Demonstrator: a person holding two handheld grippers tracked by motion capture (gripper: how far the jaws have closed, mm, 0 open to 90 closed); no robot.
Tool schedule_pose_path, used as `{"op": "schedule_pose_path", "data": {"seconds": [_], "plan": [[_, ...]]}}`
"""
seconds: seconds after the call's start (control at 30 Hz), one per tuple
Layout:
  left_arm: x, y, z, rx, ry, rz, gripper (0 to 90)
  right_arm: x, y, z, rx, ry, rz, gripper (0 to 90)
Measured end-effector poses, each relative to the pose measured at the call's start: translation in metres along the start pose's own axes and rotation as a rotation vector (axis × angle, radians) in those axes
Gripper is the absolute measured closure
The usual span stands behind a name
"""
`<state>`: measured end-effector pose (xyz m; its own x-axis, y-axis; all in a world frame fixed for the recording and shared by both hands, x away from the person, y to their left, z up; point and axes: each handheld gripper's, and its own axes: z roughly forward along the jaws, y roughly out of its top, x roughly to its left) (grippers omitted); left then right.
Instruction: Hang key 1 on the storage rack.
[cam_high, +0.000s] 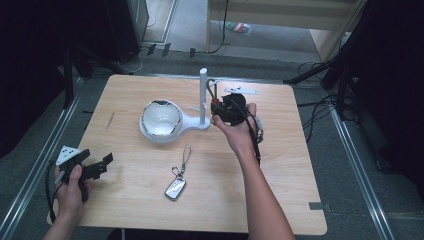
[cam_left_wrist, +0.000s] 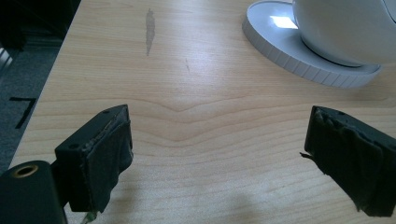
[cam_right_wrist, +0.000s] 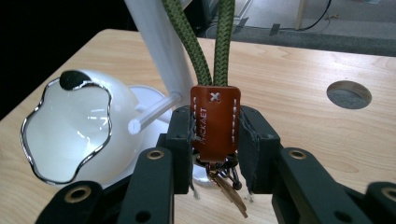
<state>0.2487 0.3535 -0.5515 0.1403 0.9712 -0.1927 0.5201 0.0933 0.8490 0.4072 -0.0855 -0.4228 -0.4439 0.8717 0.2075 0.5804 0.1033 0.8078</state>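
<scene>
My right gripper (cam_right_wrist: 215, 126) is shut on the brown leather tab (cam_right_wrist: 215, 119) of a keychain. The tab's green cord (cam_right_wrist: 205, 51) rises out of the top of the frame and keys (cam_right_wrist: 229, 186) hang below the jaws. In the high view this gripper (cam_high: 225, 107) sits just right of the white stand's pole (cam_high: 203, 95). A short white peg (cam_right_wrist: 152, 114) sticks out from the pole toward the tab. My left gripper (cam_high: 102, 165) rests open at the table's near left corner, with bare wood between its jaws (cam_left_wrist: 217, 154). A silver key fob (cam_high: 175, 189) with a strap lies in the middle.
A white bowl with a wavy chrome rim (cam_high: 161, 119) sits on the stand's round base (cam_left_wrist: 299, 56), left of the pole. A round hole (cam_right_wrist: 349, 94) is cut in the wooden tabletop. A thin metal plate (cam_high: 240, 91) lies near the far edge. Dark floor and cables surround the table.
</scene>
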Motion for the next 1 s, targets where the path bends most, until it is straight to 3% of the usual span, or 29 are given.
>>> {"op": "schedule_pose_path", "data": {"seconds": [0.53,0.73,0.83,1.0], "plan": [[0.000,0.000,0.000,0.001,0.000,0.001,8.0,0.005,-0.008,0.009,0.027,0.039,-0.046,67.5],[0.000,0.000,0.000,0.001,0.001,0.000,8.0,0.006,-0.011,0.009,0.005,0.056,-0.086,59.8],[0.000,0.000,0.000,0.001,0.001,0.000,8.0,0.006,-0.014,0.006,-0.005,0.034,-0.111,57.3],[0.000,0.000,0.000,0.002,0.002,0.002,8.0,0.004,-0.017,0.000,-0.003,-0.010,-0.105,54.3]]}}
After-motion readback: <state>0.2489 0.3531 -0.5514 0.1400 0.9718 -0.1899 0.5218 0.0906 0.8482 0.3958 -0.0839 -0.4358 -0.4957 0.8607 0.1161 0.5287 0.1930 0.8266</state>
